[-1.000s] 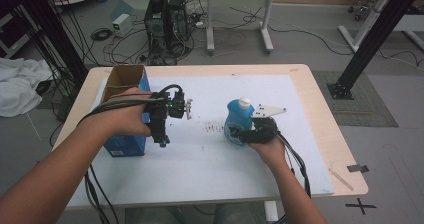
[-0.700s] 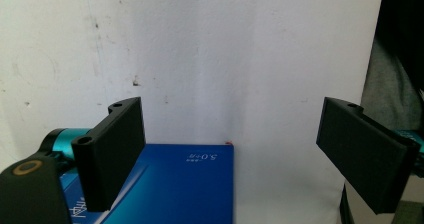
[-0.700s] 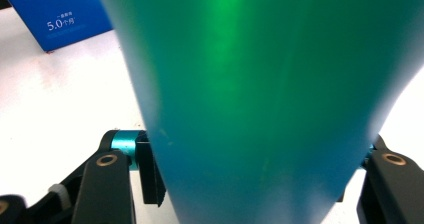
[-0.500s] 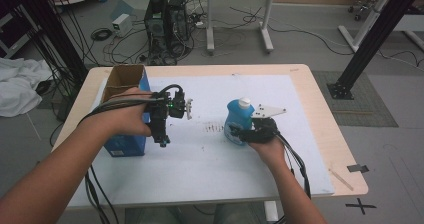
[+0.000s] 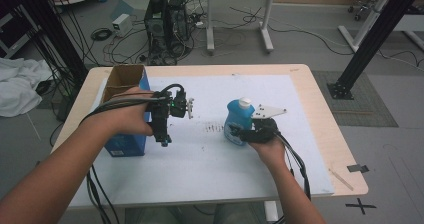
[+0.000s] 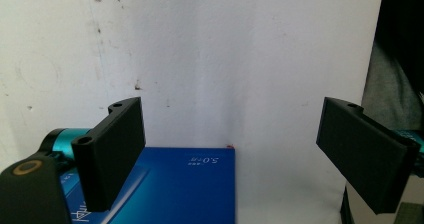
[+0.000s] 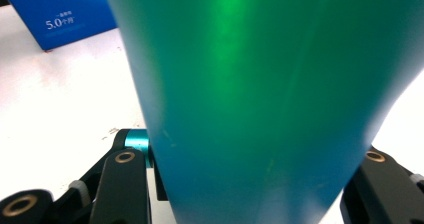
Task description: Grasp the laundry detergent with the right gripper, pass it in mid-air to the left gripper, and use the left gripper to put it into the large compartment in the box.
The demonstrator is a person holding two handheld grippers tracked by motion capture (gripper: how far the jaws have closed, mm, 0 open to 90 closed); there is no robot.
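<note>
A blue bottle [image 5: 239, 121] with a white cap stands right of centre on the white mat [image 5: 210, 169]. My right gripper [image 5: 246, 133] comes at it from the right, low on its body. Its jaws have just been closing and now press both sides of the bottle [image 7: 260, 84], whose blue-green wall is very close in the right gripper view. My left gripper [image 5: 163, 138] points down beside an open blue carton [image 5: 125, 136]. Its jaws [image 6: 232, 109] stand wide apart with nothing between them, above the mat and the carton's corner [image 6: 190, 184].
The wooden table [image 5: 320, 99] carries the white mat, with a small dark smudge [image 5: 214, 128] between the two grippers. Cables trail from both grippers toward the near edge. On the floor behind the table are a computer tower [image 5: 167, 21], loose cables and another desk's legs.
</note>
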